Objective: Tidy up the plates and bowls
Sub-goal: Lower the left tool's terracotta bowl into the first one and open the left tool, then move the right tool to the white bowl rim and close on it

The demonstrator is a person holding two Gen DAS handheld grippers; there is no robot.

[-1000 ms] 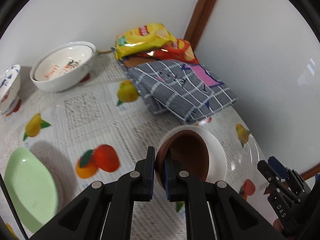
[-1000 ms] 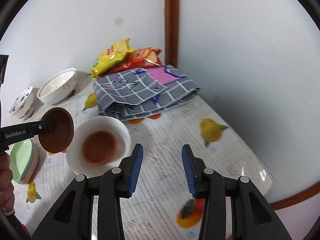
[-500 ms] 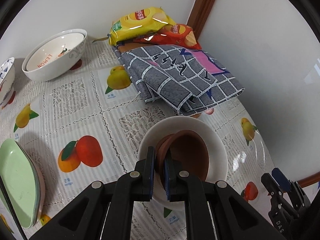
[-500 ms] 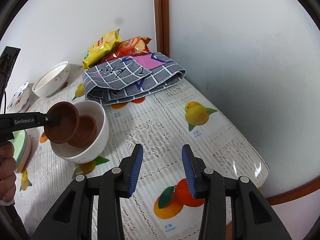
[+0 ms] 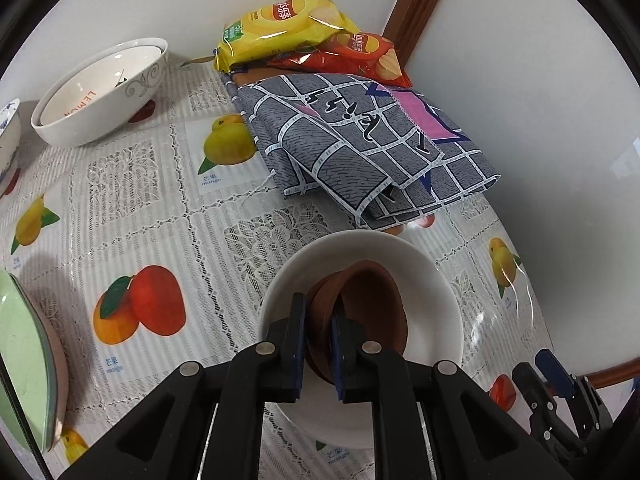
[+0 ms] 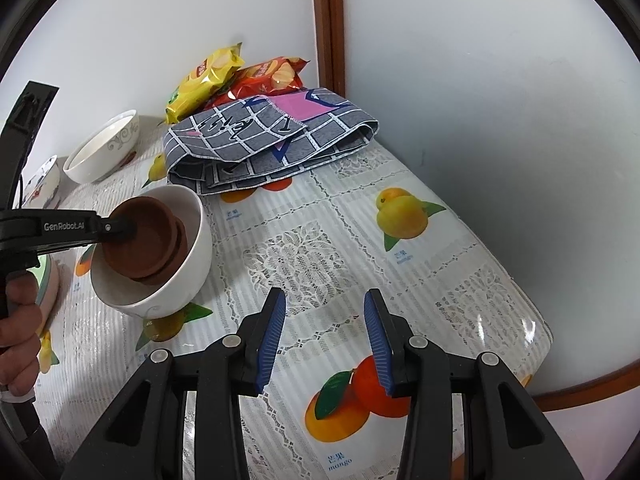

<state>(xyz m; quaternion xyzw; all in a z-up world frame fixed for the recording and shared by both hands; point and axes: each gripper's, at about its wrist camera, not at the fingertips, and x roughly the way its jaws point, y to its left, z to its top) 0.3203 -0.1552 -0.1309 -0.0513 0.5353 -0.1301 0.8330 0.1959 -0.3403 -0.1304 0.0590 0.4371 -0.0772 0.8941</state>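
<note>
Bowls of brown clay sit nested inside a white ceramic bowl (image 5: 432,280) on the fruit-print plastic tablecloth (image 5: 132,184): the upper brown clay bowl (image 5: 372,304) lies tilted on the lower brown clay bowl (image 6: 178,254), whose rim shows beneath it. The left gripper (image 5: 318,328) has its blue-padded fingers clamped on the near rim of the upper brown bowl, one finger inside and one outside. The right gripper (image 6: 325,336) hangs above the tablecloth to the right of the white bowl, its jaws wide apart and holding nothing. Just behind the white bowl lies a folded grey checked cloth (image 5: 360,148), with a yellow crisp packet (image 5: 280,28) and a red crisp packet (image 5: 352,56) against the wall corner. At the far left stand a large white bowl with grey scrollwork (image 5: 100,92) and a blue-patterned small bowl (image 5: 8,136). A pale green plate (image 5: 20,364) rests on a pink one at the left edge.
</note>
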